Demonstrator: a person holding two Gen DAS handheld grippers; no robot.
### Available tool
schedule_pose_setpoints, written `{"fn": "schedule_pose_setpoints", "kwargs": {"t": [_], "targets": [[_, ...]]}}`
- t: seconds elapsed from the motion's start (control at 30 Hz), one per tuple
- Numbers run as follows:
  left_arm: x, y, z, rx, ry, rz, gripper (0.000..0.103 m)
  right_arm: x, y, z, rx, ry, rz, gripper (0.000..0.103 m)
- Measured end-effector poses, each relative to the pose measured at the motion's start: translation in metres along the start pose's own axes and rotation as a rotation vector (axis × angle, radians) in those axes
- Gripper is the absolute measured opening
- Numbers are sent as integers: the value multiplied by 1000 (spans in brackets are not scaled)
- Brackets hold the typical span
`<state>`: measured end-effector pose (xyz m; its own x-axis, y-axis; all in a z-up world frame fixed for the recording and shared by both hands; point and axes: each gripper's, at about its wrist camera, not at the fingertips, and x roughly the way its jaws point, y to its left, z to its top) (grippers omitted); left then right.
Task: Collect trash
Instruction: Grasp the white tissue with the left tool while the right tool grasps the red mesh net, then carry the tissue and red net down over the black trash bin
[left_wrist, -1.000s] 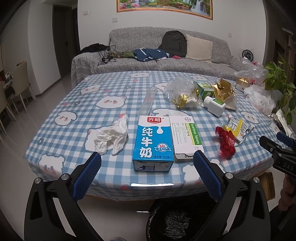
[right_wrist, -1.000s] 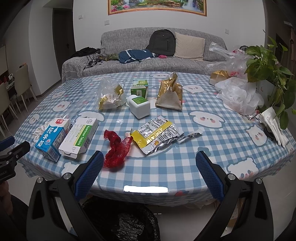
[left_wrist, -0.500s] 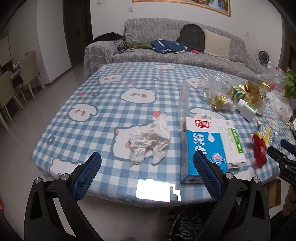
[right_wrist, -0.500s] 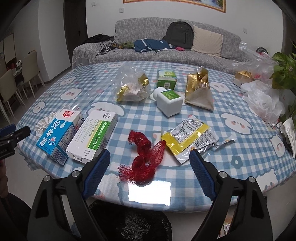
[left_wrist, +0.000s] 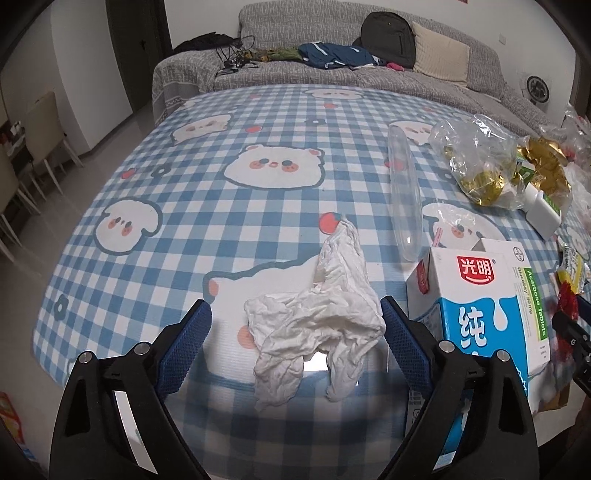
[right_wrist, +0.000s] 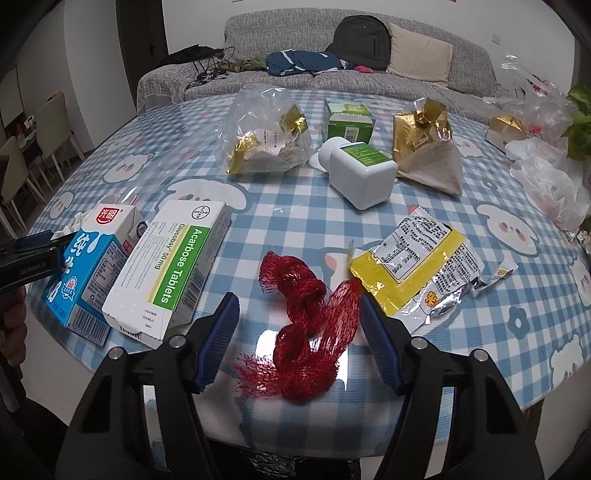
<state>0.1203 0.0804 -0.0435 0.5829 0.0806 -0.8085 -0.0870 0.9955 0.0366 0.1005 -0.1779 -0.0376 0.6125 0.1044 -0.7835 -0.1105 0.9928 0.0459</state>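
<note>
Item: crumpled white tissue, lain near the tabletop front edge, long axis running away from the edge, twisted tip pointed far. It was bracketed by the left gripper, jaws closing, pads not yet pressed. Item: red mesh net, similarly bracketed by the closing right gripper, ungrasped. Step judged: pickup; full closure, then lifting, was required.

A crumpled white paper tissue lies at the bench's near edge – one corner twisted to a point. A bunched red mesh net lies loose – beside a yellow-and-silver foil wrapper.
</note>
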Motion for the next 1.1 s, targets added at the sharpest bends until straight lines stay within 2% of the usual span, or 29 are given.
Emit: {"fn": "schedule_pose_setpoints", "kwargs": {"t": [0.07,0.23,0.3,0.33,0.4,0.43,0.47,0.6,0.97,1.1], "targets": [[2,1,2,-5,5,3,81,5,1,0,-4,11,-1,56],[4,0,4,-14,26,-42,60,8,3,1,-4,12,-4,44],[3,-1,3,-15,30,-54,46,7,3,1,-5,13,-5,37],[4,0,3,-25,36,-66,44,7,4,1,-8,12,-13,34],[4,1,1,-42,47,-88,30,6,5,1,-14,9,-19,28],[4,2,1,-40,52,-80,20,6,6,1,-17,8,-21,25],[2,2,0,-41,55,-76,14,5,6,0,-19,6,-26,24],[-5,6,-1,-65,47,-90,11,3,6,-2,-22,3,-25,21],[-53,1,-9,-86,-39,-76,10,-21,1,-14,-4,-18,-9,21],[-80,-2,-21,-101,-70,-70,10,-39,-1,-21,7,-33,4,21]]}}
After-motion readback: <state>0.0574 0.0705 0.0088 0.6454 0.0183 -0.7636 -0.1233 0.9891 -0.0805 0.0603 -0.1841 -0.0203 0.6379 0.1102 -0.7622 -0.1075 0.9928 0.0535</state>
